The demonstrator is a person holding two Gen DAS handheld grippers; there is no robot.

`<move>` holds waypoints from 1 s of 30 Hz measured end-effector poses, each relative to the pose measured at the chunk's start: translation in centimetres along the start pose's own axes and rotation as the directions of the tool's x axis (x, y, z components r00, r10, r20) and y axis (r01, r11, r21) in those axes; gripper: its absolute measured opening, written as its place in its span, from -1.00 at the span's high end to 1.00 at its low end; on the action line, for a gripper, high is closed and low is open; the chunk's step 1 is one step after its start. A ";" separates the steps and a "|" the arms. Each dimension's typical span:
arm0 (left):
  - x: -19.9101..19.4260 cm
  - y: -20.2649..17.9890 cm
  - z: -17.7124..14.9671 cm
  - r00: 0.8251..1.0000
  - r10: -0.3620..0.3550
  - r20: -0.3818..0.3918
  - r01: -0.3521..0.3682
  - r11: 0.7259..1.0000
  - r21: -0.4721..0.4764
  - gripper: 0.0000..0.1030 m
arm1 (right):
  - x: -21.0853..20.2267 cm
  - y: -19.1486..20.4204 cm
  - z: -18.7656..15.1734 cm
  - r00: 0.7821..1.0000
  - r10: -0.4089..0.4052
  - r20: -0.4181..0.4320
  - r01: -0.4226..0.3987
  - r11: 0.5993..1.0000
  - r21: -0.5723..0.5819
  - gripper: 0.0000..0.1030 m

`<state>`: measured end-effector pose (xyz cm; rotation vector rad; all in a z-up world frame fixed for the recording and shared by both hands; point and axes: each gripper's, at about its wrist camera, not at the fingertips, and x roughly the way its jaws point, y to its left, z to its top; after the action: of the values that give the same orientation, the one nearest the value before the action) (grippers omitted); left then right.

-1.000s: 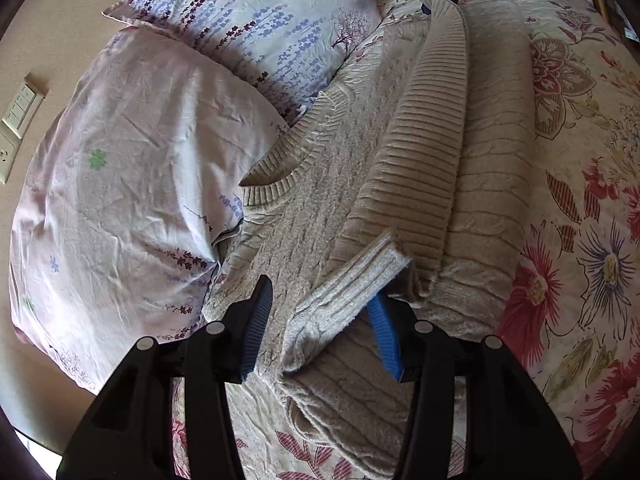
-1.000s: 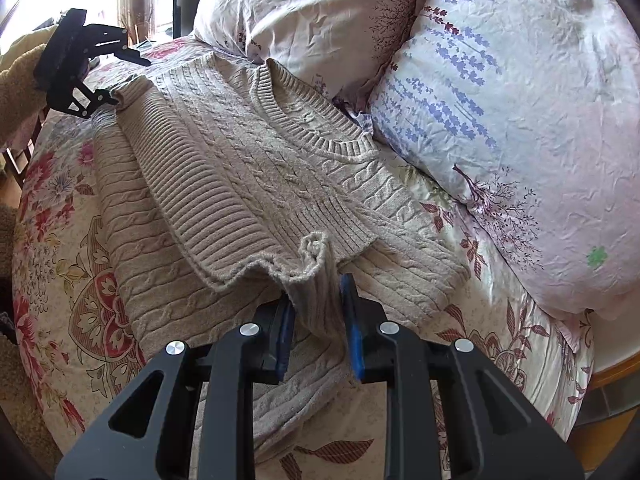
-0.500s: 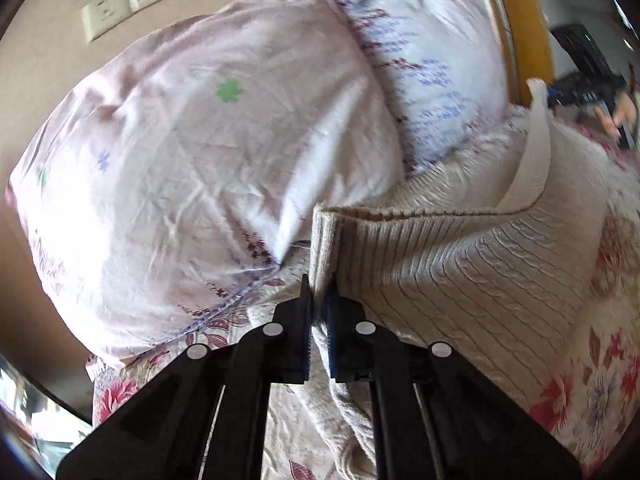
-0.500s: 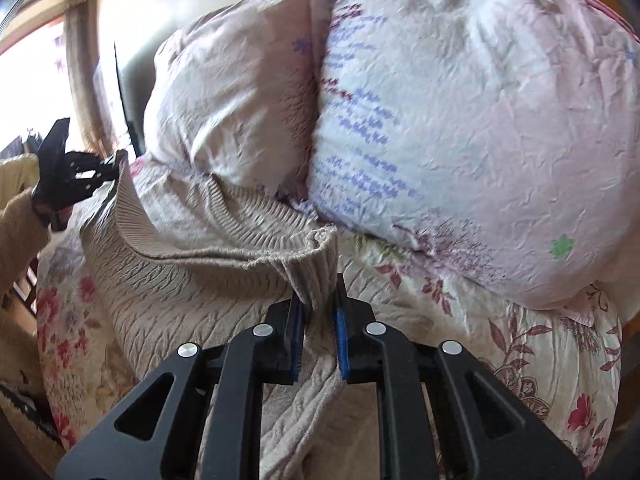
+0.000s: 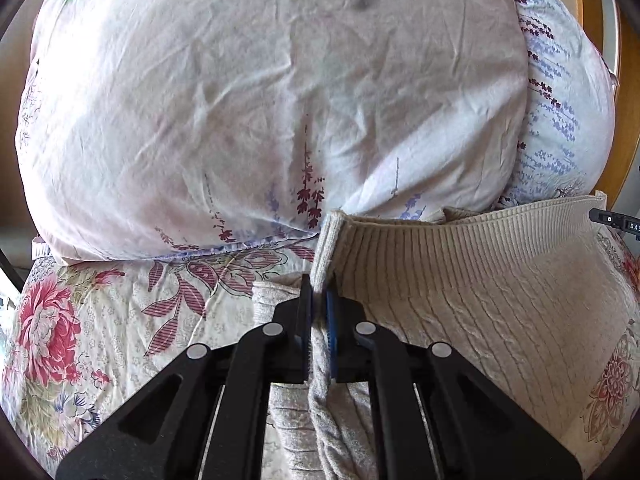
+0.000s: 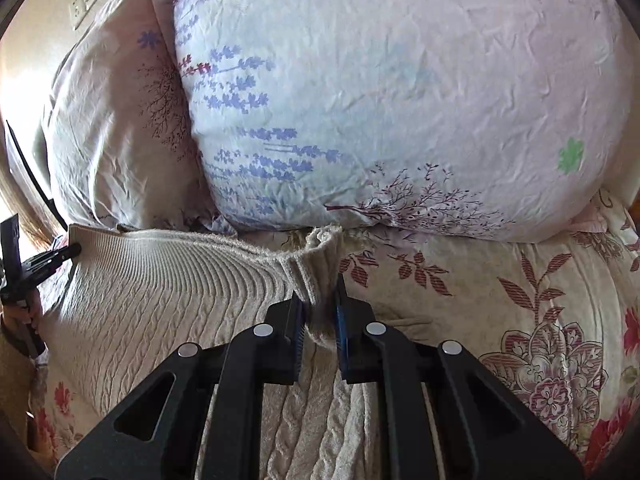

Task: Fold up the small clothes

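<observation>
The beige cable-knit sweater lies on the floral bedspread, directly ahead of both grippers and just short of the pillows. The left gripper is clamped on one corner of the ribbed hem; the right gripper is clamped on the opposite corner. The hem spans taut between them. Judged handling: soft, thick, moderately heavy, stretchy, non-slippery. Grip the ribbed band, which bunches least.
</observation>
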<state>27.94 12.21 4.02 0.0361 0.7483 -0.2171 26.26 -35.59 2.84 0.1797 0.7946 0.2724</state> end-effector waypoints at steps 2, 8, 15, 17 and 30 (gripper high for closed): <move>0.7 -0.2 0.2 1.000 0.009 -0.018 -0.009 1.000 0.001 0.89 | 0.3 -0.2 -0.1 1.000 -0.009 -0.013 0.010 0.999 0.034 0.74; 2.3 -1.4 1.2 0.997 0.052 -0.055 -0.050 0.998 0.038 0.88 | -0.3 -0.5 -0.4 1.000 -0.010 -0.008 0.011 0.989 0.149 0.74; 3.1 -2.8 2.1 0.987 0.157 -0.043 -0.155 0.987 0.045 -0.22 | 1.1 -0.8 -0.3 0.989 -0.127 -0.073 0.137 0.977 0.166 0.22; 0.2 -1.8 1.5 0.984 0.176 0.029 -0.177 0.984 0.017 -0.63 | -0.8 -1.1 -1.1 0.990 -0.134 -0.035 0.138 0.978 0.155 0.08; -10.0 1.8 -8.6 0.995 -0.102 0.011 0.103 0.979 -0.179 -0.29 | -7.8 -4.1 -9.7 1.000 0.016 -0.016 -0.011 0.963 0.271 0.10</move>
<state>15.45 16.72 4.43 -0.1739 0.7668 -0.2472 14.78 -41.29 0.40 0.4407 0.8475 0.1769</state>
